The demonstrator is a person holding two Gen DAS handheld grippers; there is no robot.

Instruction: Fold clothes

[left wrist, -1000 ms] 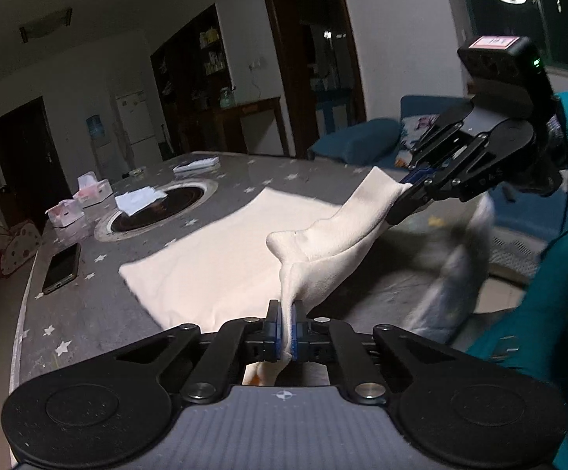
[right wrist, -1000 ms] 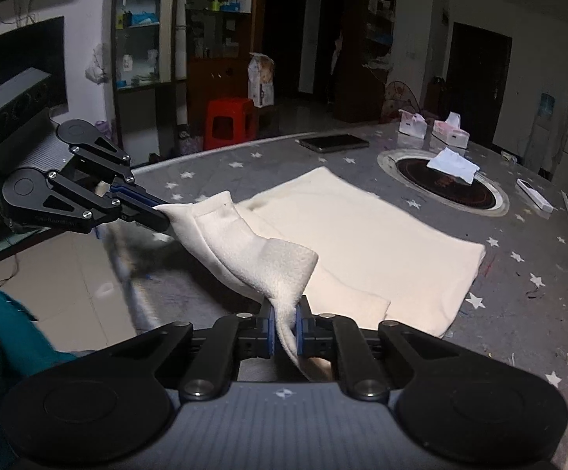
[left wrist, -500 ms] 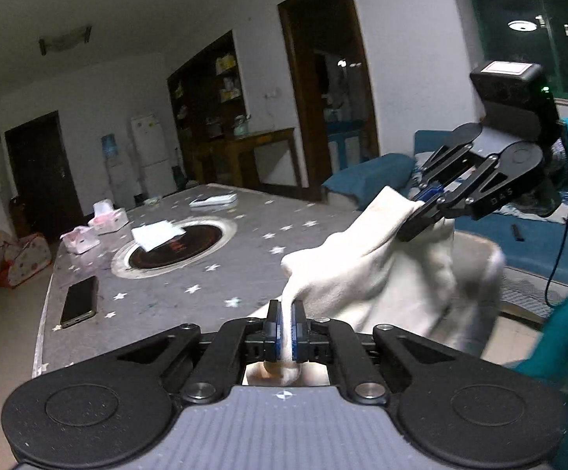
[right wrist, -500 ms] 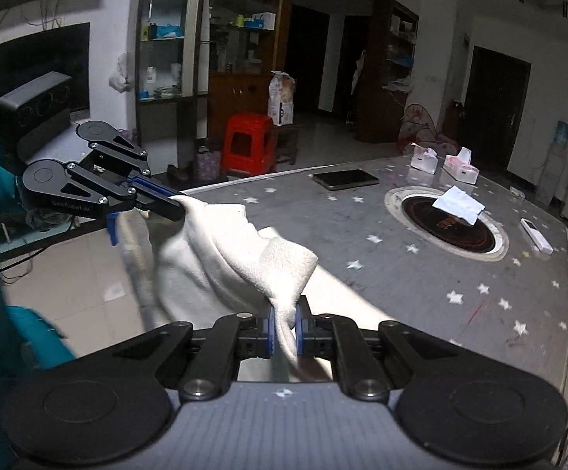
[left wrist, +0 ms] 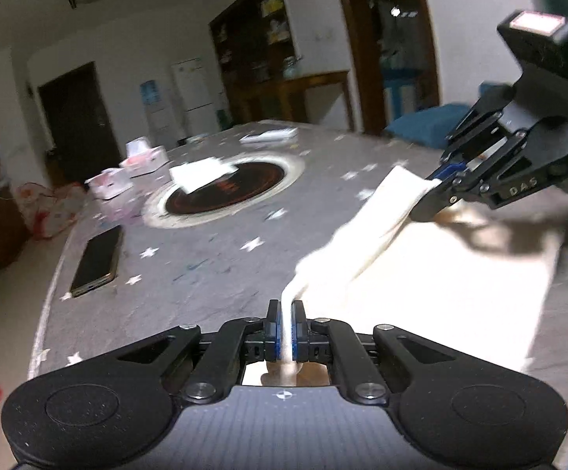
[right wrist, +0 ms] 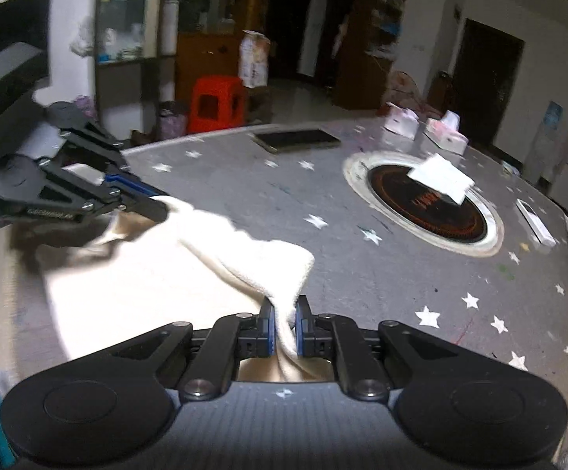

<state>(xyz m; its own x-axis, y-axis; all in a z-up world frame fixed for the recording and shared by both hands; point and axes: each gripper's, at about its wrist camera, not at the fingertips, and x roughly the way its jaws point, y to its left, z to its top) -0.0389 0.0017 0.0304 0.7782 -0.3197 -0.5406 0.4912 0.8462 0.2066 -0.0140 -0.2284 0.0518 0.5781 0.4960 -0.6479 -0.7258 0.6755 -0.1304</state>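
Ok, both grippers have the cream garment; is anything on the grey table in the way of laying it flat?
Nothing visible. The cream knit garment hangs between the left gripper and right gripper over bare grey star-print tablecloth. The black phone and round black hotplate lie apart from it.

Garment (left wrist: 440,274): cream-white, plain | Table (left wrist: 205,243): grey with white stars | Inset plate (left wrist: 225,192): black, pale ring | Phone (left wrist: 96,260): black | Stool (right wrist: 215,103): red-orange | Tissue boxes (left wrist: 145,156): pink-white | Grippers (left wrist: 287,327): black, blue pads (right wrist: 269,327)
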